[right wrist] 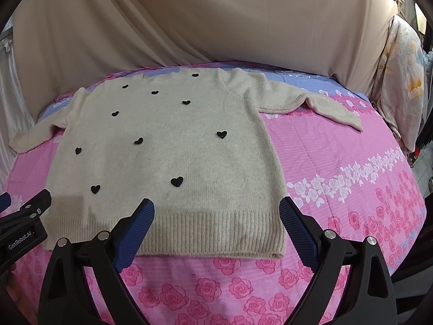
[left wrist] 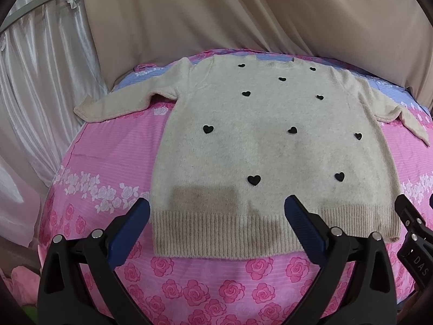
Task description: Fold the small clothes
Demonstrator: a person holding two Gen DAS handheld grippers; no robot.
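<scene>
A bed fills the room's middle, covered by a pink sheet printed with roses, one band of white flowers and a blue strip along the far edge. Behind it hangs a beige drape; white curtains fall at the left, and a pale floral blanket hangs at the right. One cream sweater lies flat and face up on the sheet, collar toward the drape, ribbed hem toward the near edge, both sleeves spread outward. Ten small black hearts dot its front in the left view. Bare sheet shows on both sides of the body and in front of the hem. The left gripper hovers over the hem's left half, blue fingers spread wide, holding nothing. The right gripper hovers over the hem's right half, also spread wide and holding nothing. The two grippers sit close beside each other, each one's black frame edging into the other's view.
</scene>
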